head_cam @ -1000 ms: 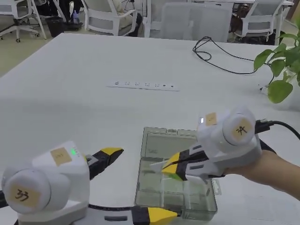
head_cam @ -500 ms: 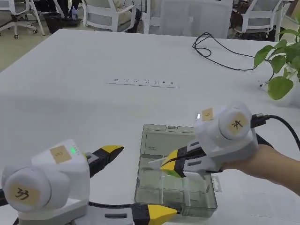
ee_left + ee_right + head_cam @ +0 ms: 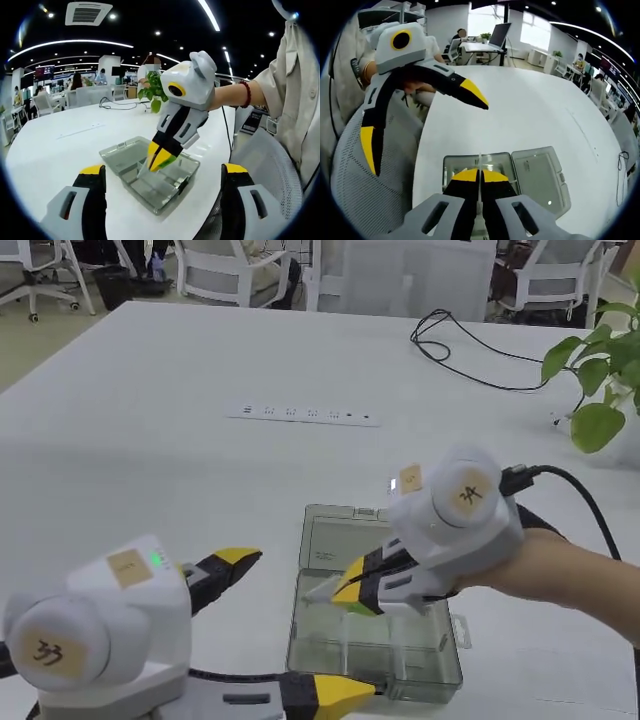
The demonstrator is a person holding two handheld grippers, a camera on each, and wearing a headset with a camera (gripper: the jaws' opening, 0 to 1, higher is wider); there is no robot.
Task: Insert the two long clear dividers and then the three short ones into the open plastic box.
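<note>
The right tool (image 3: 345, 595) is clenched on a thin clear plastic divider (image 3: 314, 590), its yellow-tipped jaws pressed together with the sheet pinched edge-on between them, as the right gripper view shows (image 3: 480, 161). The tool points down into the open clear plastic box (image 3: 296, 642), and the divider's free end hangs over the box's deeper half, near its middle. Whether the sheet touches the floor of the box cannot be told. A hand (image 3: 560, 575) holds this tool from the right of the box.

The left tool (image 3: 290, 628) is released, its jaws spread wide, just beside the box's left wall and holding nothing. In the left gripper view its two jaws frame the box (image 3: 165, 207) and the right tool (image 3: 157, 160) above it.

The box lies on the white counter (image 3: 150, 440), lid folded flat on the far side. Beyond the box lie a white power strip (image 3: 303, 415), a black looped cable (image 3: 460, 355) and a green leafy plant (image 3: 595, 370).
</note>
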